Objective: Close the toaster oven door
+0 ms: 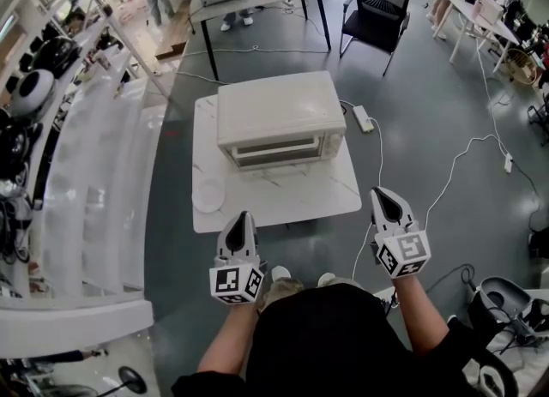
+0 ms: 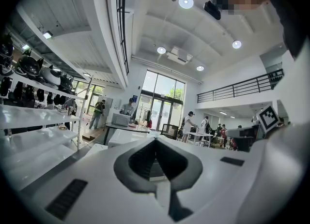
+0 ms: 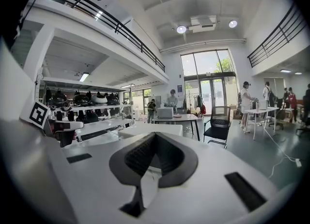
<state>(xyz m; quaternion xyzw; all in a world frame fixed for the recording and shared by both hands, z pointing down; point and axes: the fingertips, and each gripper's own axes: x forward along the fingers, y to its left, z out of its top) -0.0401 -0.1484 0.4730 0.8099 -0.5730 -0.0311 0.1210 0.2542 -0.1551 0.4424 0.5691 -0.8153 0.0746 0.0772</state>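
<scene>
Cream toaster oven (image 1: pixel 280 119) stands shut near white plate (image 1: pixel 208 195).

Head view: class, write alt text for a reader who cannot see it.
A white toaster oven, door closed, sits on a white table. A person holds the left claw and right claw, both shut and empty, near its front edge.

my left gripper (image 1: pixel 241 218) held out in front of me, jaws together and empty, my right gripper (image 1: pixel 385 194) well apart from it, jaws likewise together
</scene>
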